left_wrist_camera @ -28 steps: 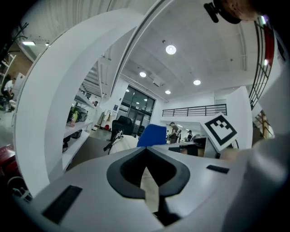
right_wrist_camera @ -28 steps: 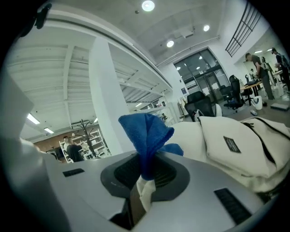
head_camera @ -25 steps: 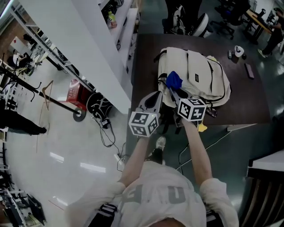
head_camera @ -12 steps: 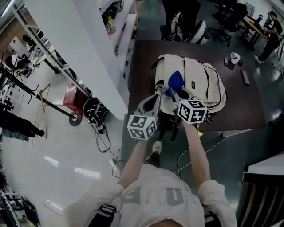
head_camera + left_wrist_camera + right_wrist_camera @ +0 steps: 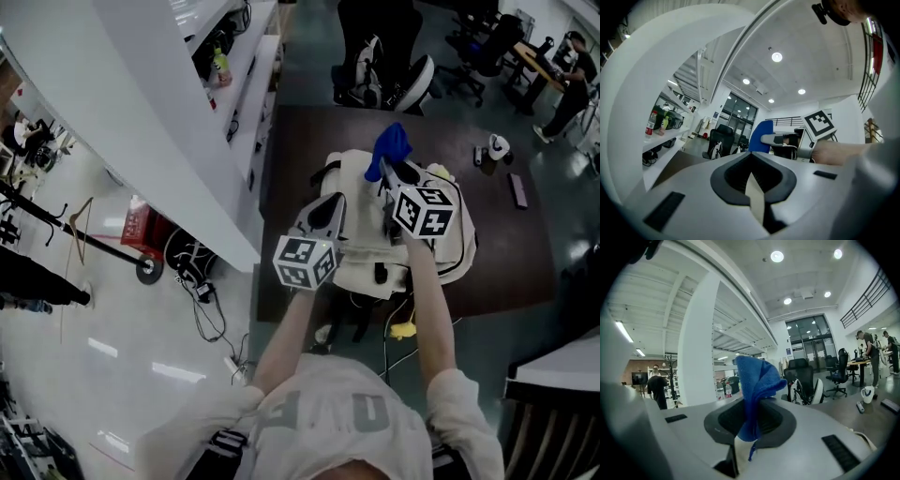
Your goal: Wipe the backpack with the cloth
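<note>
Nearest, two bare forearms reaching forward from a pale shirt. Left gripper [image 5: 328, 206] [image 5: 753, 190] poised over the near-left part of the cream backpack [image 5: 441, 253], contact not determinable. Jaws pressed together in the left gripper view, nothing between them. Backpack lying flat on the dark brown table [image 5: 300, 131], near end at the table's front edge, black straps hanging below. Right gripper [image 5: 387, 172] [image 5: 740, 446] further out, over the backpack's far end, jaws clamped on the lower end of the blue cloth [image 5: 390, 142] [image 5: 757, 380]. Cloth standing up from the jaws in a loose folded bunch; contact with the backpack not determinable. Far right on the table, a small white object [image 5: 494, 147] and a dark flat object [image 5: 518, 189], well apart from the backpack. Beyond the table, an office chair [image 5: 419, 80].
</note>
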Demonstrator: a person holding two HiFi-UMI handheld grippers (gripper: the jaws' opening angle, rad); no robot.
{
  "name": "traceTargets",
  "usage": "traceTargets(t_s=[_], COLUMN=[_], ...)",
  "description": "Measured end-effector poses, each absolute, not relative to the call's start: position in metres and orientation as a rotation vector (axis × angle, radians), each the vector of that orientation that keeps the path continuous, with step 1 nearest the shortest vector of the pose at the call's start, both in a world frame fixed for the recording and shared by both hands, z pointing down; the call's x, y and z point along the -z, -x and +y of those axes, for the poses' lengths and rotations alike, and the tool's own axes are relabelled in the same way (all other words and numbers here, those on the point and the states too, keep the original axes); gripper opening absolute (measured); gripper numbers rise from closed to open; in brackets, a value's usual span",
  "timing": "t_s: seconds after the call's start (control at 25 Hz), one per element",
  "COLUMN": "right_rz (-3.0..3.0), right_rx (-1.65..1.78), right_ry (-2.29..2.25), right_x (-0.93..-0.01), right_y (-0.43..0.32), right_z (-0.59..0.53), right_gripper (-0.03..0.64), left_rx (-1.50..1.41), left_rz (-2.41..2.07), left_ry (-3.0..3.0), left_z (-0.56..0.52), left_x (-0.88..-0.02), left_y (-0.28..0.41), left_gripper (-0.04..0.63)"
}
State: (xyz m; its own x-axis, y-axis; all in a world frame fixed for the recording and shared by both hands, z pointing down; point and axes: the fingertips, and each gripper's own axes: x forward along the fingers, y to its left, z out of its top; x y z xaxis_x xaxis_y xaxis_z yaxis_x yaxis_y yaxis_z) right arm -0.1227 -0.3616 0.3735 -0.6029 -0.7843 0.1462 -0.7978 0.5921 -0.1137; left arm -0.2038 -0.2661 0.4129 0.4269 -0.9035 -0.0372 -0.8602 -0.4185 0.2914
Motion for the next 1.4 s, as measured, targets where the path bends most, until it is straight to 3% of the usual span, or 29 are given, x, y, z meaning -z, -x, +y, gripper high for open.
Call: traceTargets(t_s=[0.6,1.12,1.4], right_rz=[-2.568,-2.597,-2.637], right_rx=[-0.423,-0.583,-0.637], right_ry=[-1.300,-1.300,-1.316], right_x=[-0.445,-0.444,-0.434], right_y=[0.133,0.125,0.113], right_z=[-0.494,-0.470,-0.414], right_gripper=[0.043,0.043,0.043], left_rx=[0.115,0.206,0.196], left_rz=[-1.393,-1.480,-1.541], left_ry=[-2.351,-2.262,-2.299], left_z=[-0.353,-0.354,-0.302], left_x=[-0.458,-0.460,-0.443], left_y=[0.200,0.224,0.222], left_gripper=[0.003,0.003,0.003])
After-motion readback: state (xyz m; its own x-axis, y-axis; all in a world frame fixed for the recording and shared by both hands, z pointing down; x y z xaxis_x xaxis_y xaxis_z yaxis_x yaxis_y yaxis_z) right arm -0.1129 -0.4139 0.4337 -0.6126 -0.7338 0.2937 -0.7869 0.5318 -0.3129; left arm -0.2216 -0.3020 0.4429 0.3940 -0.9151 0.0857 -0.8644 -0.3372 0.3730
